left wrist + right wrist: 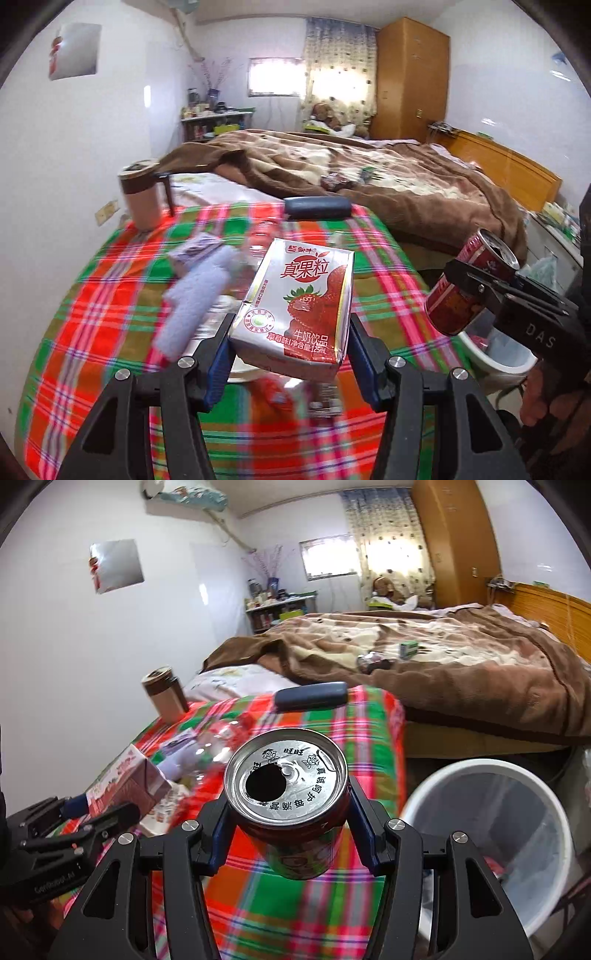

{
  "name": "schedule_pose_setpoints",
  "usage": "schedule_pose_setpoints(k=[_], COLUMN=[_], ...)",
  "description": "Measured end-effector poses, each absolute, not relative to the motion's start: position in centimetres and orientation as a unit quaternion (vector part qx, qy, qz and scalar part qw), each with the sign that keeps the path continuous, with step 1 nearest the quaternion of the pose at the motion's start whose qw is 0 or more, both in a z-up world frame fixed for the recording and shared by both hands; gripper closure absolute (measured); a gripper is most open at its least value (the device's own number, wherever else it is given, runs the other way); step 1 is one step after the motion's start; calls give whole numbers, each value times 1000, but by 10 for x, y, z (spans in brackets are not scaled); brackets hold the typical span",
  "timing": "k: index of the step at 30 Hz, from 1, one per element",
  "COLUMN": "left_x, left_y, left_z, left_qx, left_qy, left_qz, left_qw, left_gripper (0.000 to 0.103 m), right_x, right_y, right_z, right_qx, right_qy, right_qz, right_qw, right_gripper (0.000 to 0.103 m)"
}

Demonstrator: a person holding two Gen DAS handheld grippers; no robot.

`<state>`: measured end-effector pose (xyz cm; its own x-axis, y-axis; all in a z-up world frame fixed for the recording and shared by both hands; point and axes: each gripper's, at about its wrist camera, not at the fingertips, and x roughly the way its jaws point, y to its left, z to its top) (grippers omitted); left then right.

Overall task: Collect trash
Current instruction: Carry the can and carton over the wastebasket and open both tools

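The left gripper clamps the light, dentable strawberry milk carton by its flat sides above the worktop, while the right gripper holds the slick, opened, probably empty can around its wall beside the white bin.

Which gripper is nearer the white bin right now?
Right. The right gripper, shut on the red can, is beside the white bin; the left gripper, holding the milk carton, is farther away over the table.
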<state>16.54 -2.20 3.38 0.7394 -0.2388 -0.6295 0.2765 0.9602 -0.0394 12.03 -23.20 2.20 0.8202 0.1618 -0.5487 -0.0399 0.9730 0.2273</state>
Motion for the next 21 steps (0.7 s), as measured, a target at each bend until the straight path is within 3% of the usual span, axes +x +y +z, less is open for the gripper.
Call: schedule_pose_setpoints(k=[21], left_x=[137], left_y=[-181], left_z=[22], left_qx=[67], left_qy=[340], left_qz=[-267], left_qw=[899], left_gripper=[46], right_x=[88], right_y=[-337], right_z=[13], right_qx=[127], right_qy=[310], right_qz=[-66], right_qw=[940], right_gripper=[47])
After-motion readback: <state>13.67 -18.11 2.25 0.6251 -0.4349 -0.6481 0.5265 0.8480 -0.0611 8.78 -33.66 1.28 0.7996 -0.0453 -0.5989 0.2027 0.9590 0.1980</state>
